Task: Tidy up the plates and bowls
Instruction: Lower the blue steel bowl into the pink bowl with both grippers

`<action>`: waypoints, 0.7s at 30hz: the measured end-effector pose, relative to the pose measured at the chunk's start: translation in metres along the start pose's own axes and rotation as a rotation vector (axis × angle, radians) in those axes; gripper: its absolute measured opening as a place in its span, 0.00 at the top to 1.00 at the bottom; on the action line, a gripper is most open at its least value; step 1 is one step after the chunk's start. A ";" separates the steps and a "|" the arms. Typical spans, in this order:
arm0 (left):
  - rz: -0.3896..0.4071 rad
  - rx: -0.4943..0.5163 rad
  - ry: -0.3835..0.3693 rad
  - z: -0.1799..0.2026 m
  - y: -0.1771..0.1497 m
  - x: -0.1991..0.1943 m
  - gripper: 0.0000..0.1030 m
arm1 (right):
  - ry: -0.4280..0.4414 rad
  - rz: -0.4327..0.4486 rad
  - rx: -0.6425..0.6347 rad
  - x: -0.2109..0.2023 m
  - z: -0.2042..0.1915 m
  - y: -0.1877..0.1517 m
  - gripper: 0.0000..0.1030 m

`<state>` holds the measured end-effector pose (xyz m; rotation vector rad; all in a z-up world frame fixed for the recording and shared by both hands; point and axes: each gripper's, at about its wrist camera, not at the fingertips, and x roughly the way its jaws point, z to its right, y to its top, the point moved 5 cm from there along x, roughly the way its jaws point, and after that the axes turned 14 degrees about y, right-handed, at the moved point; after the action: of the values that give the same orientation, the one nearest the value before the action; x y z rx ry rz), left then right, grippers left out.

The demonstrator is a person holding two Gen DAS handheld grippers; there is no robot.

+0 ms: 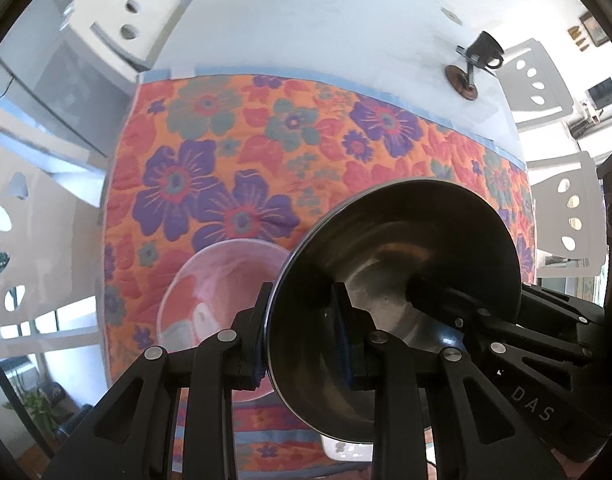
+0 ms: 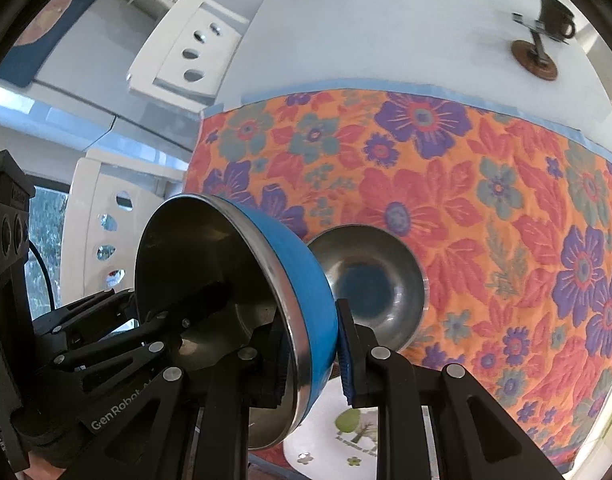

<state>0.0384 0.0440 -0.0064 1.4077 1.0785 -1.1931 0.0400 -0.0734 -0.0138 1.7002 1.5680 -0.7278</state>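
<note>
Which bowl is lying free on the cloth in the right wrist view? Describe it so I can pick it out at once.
Find the floral tablecloth that covers the near part of the table. Near its front left edge, just behind the blue-sided bowl that both grippers hold up by its rim, sits the plain steel bowl. It is all bare metal with no blue band, upright, and no gripper touches it.

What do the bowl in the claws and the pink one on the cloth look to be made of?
Held bowl: seemingly stainless steel inside, dull mirror sheen, with a matte blue outer coating.
Pink bowl: glossy, with window reflections; probably glazed ceramic or hard plastic, unclear which.
Cloth: quilted floral fabric, stitched relief.
</note>
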 end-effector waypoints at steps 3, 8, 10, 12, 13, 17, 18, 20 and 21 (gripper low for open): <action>-0.006 -0.021 0.005 -0.016 -0.004 0.003 0.78 | 0.003 -0.018 -0.011 0.011 -0.011 0.001 0.81; -0.014 -0.055 0.008 -0.040 -0.010 0.008 0.78 | 0.002 -0.053 -0.037 0.029 -0.029 0.002 0.80; -0.017 -0.067 0.008 -0.048 -0.011 0.010 0.78 | 0.001 -0.066 -0.045 0.037 -0.035 0.002 0.80; -0.021 -0.079 0.006 -0.056 -0.012 0.013 0.78 | -0.002 -0.078 -0.051 0.044 -0.039 0.002 0.80; -0.022 -0.085 0.004 -0.059 -0.012 0.014 0.78 | -0.004 -0.083 -0.054 0.046 -0.041 0.002 0.80; -0.030 -0.105 -0.009 -0.071 -0.014 0.020 0.78 | -0.008 -0.105 -0.064 0.059 -0.049 0.003 0.79; -0.033 -0.109 -0.012 -0.073 -0.015 0.022 0.78 | -0.009 -0.110 -0.064 0.062 -0.050 0.003 0.79; -0.041 -0.116 -0.018 -0.077 -0.016 0.027 0.78 | -0.011 -0.123 -0.063 0.068 -0.051 0.003 0.79; -0.045 -0.118 -0.020 -0.078 -0.017 0.029 0.78 | -0.013 -0.129 -0.062 0.071 -0.051 0.002 0.79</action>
<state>0.0367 0.1249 -0.0328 1.2851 1.1535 -1.1541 0.0468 0.0101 -0.0395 1.5578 1.6862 -0.7449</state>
